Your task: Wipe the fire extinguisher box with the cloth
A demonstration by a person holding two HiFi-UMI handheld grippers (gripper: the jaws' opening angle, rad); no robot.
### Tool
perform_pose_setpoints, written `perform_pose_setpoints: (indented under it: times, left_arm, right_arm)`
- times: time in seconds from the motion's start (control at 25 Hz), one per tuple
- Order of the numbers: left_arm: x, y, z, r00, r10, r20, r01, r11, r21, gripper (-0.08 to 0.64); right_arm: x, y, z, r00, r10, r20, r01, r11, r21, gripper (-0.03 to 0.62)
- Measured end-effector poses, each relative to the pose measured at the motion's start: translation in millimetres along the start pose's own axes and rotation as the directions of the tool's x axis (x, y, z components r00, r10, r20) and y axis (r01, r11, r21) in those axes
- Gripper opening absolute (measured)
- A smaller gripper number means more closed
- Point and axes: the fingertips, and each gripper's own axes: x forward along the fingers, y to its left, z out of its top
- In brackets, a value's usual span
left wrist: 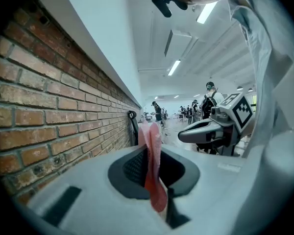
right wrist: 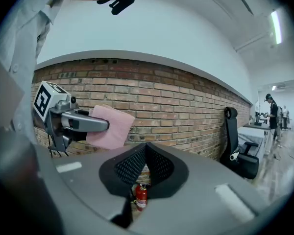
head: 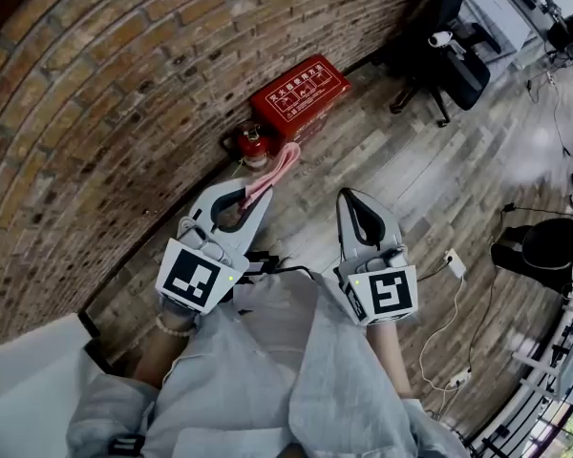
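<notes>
The red fire extinguisher box [head: 299, 89] lies on the wooden floor against the brick wall. A small red extinguisher [head: 253, 144] [right wrist: 141, 196] stands beside it. My left gripper [head: 257, 197] [left wrist: 149, 148] is shut on a pink cloth [head: 279, 168] [left wrist: 152, 168], held in the air short of the box; the cloth sticks out past the jaw tips. My right gripper [head: 349, 197] [right wrist: 146, 146] hovers to its right, shut with nothing in it. In the right gripper view the left gripper [right wrist: 73, 122] and its cloth [right wrist: 110, 126] show at the left.
A brick wall [head: 95, 93] runs along the left. A black office chair [head: 449, 51] [right wrist: 240, 155] stands to the right of the box. A white power strip and cable [head: 456, 263] lie on the floor at the right. People stand far off in the room [left wrist: 159, 112].
</notes>
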Motion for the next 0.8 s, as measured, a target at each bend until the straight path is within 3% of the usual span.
perform_pose_setpoints:
  times: [0.6, 0.8]
  left_arm:
    - [24, -22, 0, 0.994, 0.109, -0.018, -0.109, 0.994, -0.006, 0.01]
    - [41, -17, -5, 0.995, 0.097, -0.022, -0.098, 0.995, -0.024, 0.009]
  right_arm:
    - [-30, -39, -23, 0.997, 0.075, 0.005, -0.075, 0.997, 0.031, 0.008]
    - [-25, -52, -29, 0.999, 0.054, -0.001, -0.054, 0.998, 0.043, 0.008]
